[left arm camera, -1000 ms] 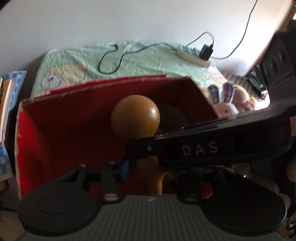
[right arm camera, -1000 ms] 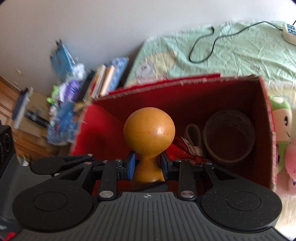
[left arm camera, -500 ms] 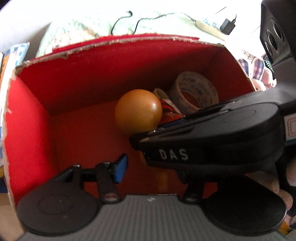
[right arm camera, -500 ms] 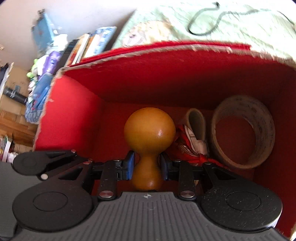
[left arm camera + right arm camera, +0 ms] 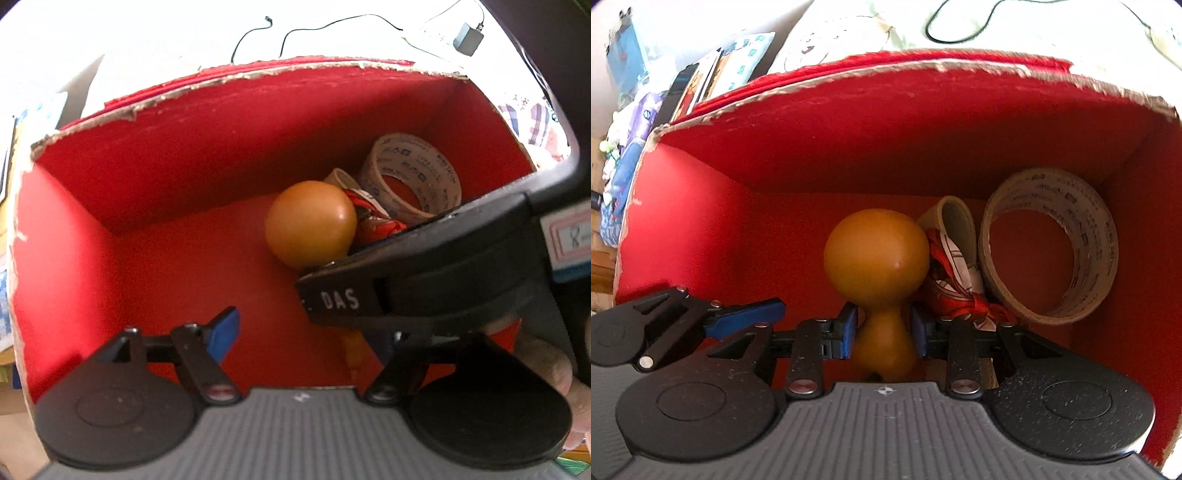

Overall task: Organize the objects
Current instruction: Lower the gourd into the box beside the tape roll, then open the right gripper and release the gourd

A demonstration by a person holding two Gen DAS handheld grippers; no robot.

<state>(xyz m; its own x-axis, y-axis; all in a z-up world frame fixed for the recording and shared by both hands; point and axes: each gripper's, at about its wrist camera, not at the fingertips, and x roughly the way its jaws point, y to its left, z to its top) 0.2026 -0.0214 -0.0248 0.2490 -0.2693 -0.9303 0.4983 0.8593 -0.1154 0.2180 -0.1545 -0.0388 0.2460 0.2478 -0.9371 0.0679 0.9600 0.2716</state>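
Red cardboard box [image 5: 701,229] fills the right wrist view, books [image 5: 698,79] stacked upper left, pale bedsheet [image 5: 871,26] behind. Centre frame, the right gripper [image 5: 884,330] clamps the wooden gourd [image 5: 877,251]; tape roll [image 5: 1100,251] sits right. Left gripper [image 5: 306,332] gapes apart.

Both wrist views close, angled down into red box [image 5: 177,155] [image 5: 886,140] (shared interior).

Glossy, smooth wooden knob [image 5: 875,254]; matt red cardboard box [image 5: 886,140] with rough torn rim; printed paper-cored tape roll [image 5: 1086,236]; matt black plastic claw [image 5: 884,332].
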